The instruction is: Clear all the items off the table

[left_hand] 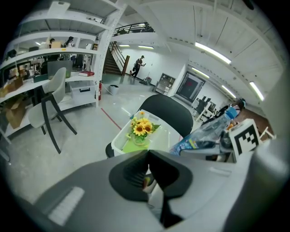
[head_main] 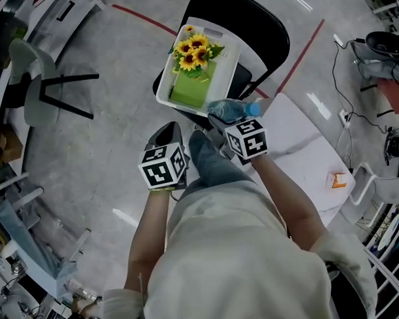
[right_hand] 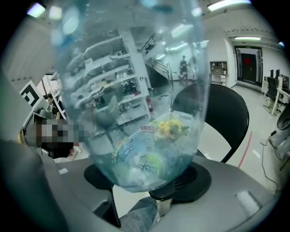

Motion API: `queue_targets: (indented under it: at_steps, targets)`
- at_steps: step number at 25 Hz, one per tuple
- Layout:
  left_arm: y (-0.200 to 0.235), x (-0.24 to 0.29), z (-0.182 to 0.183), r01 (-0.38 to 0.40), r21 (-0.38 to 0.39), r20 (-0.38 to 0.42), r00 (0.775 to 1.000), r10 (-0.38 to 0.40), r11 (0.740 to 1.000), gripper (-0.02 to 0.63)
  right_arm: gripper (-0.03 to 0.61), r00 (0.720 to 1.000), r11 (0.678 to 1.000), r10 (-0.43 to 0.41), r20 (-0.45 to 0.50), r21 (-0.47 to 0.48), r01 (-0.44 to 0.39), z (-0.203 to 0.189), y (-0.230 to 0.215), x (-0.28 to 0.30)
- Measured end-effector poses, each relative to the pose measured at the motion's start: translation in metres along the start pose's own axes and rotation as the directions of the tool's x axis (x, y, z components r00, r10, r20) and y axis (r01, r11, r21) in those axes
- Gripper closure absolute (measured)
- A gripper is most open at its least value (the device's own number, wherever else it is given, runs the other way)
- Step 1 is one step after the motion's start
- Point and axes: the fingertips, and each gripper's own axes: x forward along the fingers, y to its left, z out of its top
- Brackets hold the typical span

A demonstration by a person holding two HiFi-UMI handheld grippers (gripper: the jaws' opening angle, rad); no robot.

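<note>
The fingers of the right gripper are grasping the water bottle, holding it at the white bin's near right corner. The left gripper is clenched and empty. The next move is probably lowering the bottle beside the sunflowers, then releasing it.

One plastic bottle showing, one white tray sitting on one black chair, one sunflower bunch standing inside, one orange carton lying on one desk.

Clear bottle beside white bin, sunflowers inside, orange carton on table
</note>
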Motion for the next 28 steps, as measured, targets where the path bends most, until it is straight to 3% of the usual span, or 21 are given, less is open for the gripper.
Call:
queue_targets:
  at_steps: [14,28]
  targets:
    - [0.010,0.047,0.024,0.008,0.013,-0.066,0.998,-0.007,1.000,0.604,0.249,0.991,0.996,0.013,-0.132,0.091,-0.001,-0.005,-0.023,0.061]
    - [0.015,0.095,0.045,0.043,0.040,-0.132,0.991,-0.038,0.998,0.604,0.249,0.958,0.982,0.033,-0.284,0.190,0.022,-0.017,-0.044,0.120]
